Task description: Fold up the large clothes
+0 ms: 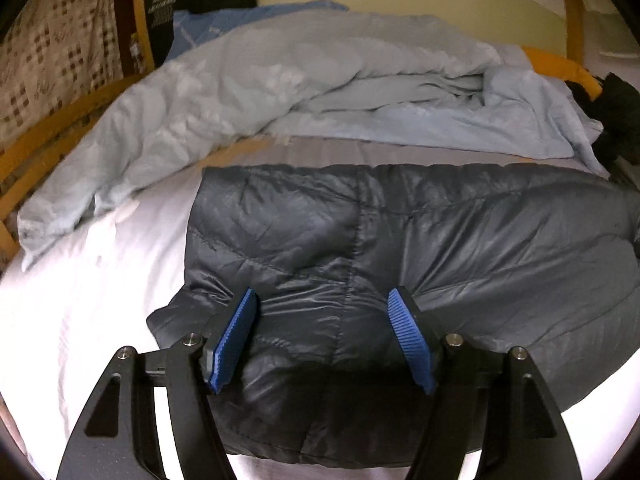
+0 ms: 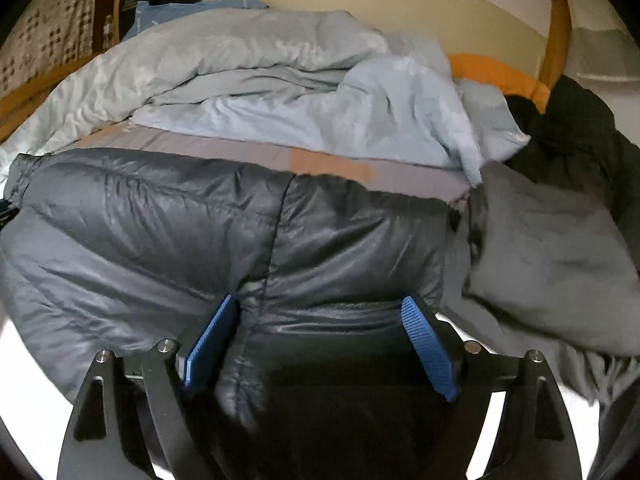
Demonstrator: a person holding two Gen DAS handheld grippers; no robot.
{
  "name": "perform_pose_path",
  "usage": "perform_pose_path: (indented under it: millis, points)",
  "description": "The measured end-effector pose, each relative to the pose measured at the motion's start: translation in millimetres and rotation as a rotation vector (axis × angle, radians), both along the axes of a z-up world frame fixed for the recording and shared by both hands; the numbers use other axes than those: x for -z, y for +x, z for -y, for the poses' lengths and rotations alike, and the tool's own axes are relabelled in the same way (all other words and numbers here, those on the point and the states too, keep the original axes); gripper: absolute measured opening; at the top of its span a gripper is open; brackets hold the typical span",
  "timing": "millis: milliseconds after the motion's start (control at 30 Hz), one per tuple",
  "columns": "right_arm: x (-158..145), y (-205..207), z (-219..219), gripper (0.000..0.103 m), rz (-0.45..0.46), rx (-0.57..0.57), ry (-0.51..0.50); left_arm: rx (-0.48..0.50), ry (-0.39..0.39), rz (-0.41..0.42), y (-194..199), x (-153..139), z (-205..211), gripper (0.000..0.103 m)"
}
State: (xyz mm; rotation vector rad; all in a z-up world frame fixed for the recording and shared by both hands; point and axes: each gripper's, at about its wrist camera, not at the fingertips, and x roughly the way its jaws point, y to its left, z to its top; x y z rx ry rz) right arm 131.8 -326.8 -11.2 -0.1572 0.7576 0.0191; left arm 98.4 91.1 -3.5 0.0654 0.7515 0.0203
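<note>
- Jacket [image 1: 400, 240]: dark grey puffer, lying on the white sheet [image 1: 100, 280] of a bed, laid flat in a wide block with a vertical seam down the middle. Same jacket [image 2: 180, 232] fills the right wrist view.
- Left gripper [image 1: 322, 300]: fingers wide apart, blue pads [image 1: 234, 340] clear on both sides, jacket fabric lying between them near the seam. Pads do not pinch the fabric; whether the tips touch the surface I cannot tell.
- Right gripper [image 2: 322, 308]: fingers spread wide, blue pads [image 2: 430, 348] well apart. The jacket's near edge sits between them. Left pad tip is right at a crease by the seam; no squeeze visible.
- Both grippers angle down onto the jacket's near side, the left one towards its left part, the right one towards its right end.
- Duvet [image 1: 280, 92]: pale blue, crumpled, piled behind the jacket along the far side of the bed. In the right wrist view the duvet [image 2: 280, 92] is just beyond a grey strip [image 2: 320, 152] of bedding with an orange patch.
- Grey cloth [image 2: 552, 264]: rumpled, touching the jacket's right end, fringed edge hanging towards the near side.
- Dark garment [image 2: 580, 140]: heaped behind the grey cloth at the right; also at the right edge of the left wrist view [image 1: 616, 116].
- Orange item [image 2: 496, 72]: partly buried between the duvet and the dark garment.
- Wooden frame [image 1: 574, 12]: rails at the left and far right of the bed.
- Checked fabric [image 1: 52, 48]: hanging at far left, outside the frame.
</note>
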Motion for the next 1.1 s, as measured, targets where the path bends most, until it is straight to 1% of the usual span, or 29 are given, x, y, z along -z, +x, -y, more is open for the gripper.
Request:
perform_pose_path:
  millis: [100, 167, 233, 333, 367, 467, 533, 567, 600, 633, 700, 767, 833, 900, 933, 967, 1033, 1100]
  points:
    - [2, 0, -3, 0.086, -0.012, 0.014, -0.013, 0.0, -0.019, -0.016, 1, 1, -2, 0.069]
    - [0, -1, -4, 0.086, -0.007, 0.015, -0.034, 0.004, -0.029, -0.004, -1, 0, -4, 0.068]
    - [-4, -6, -3, 0.086, 0.002, 0.031, -0.035, 0.004, -0.066, 0.034, -6, -5, -9, 0.068]
    - [-12, -16, 0, 0.086, 0.008, 0.072, -0.009, 0.003, -0.127, 0.107, -17, -20, -15, 0.067]
    - [-16, -19, 0, 0.086, 0.015, 0.08, -0.004, 0.007, -0.132, 0.136, -21, -26, -15, 0.067]
    - [-26, -34, -1, 0.087, 0.034, 0.1, -0.001, 0.009, -0.114, 0.203, -30, -42, -14, 0.067]
    - [-31, -45, -2, 0.092, 0.048, 0.115, -0.017, 0.024, -0.113, 0.247, -39, -51, -12, 0.067]
    - [-33, -49, -2, 0.096, 0.056, 0.125, -0.025, 0.033, -0.106, 0.271, -44, -56, -10, 0.07]
    - [-34, -52, -2, 0.099, 0.063, 0.132, -0.027, 0.041, -0.095, 0.293, -49, -61, -7, 0.077]
    - [-38, -58, -2, 0.103, 0.078, 0.138, -0.021, 0.052, -0.086, 0.317, -54, -66, -4, 0.08]
    - [-45, -67, -2, 0.103, 0.11, 0.14, -0.006, 0.098, -0.087, 0.356, -64, -74, 3, 0.081]
    - [-50, -73, -5, 0.103, 0.129, 0.128, -0.004, 0.146, -0.093, 0.359, -70, -78, 11, 0.082]
    - [-54, -80, -8, 0.103, 0.145, 0.122, -0.001, 0.169, -0.1, 0.359, -73, -77, 18, 0.086]
    - [-57, -84, -9, 0.103, 0.145, 0.113, 0.018, 0.183, -0.111, 0.356, -74, -74, 25, 0.094]
    - [-57, -88, -10, 0.103, 0.138, 0.099, 0.045, 0.191, -0.114, 0.349, -73, -72, 28, 0.096]
    - [-57, -90, -11, 0.103, 0.128, 0.086, 0.064, 0.194, -0.097, 0.34, -72, -68, 33, 0.098]
    - [-54, -91, -15, 0.103, 0.107, 0.047, 0.07, 0.189, -0.023, 0.331, -70, -61, 44, 0.098]
    - [-51, -90, -19, 0.103, 0.113, 0.044, 0.023, 0.203, 0.016, 0.326, -70, -54, 53, 0.098]
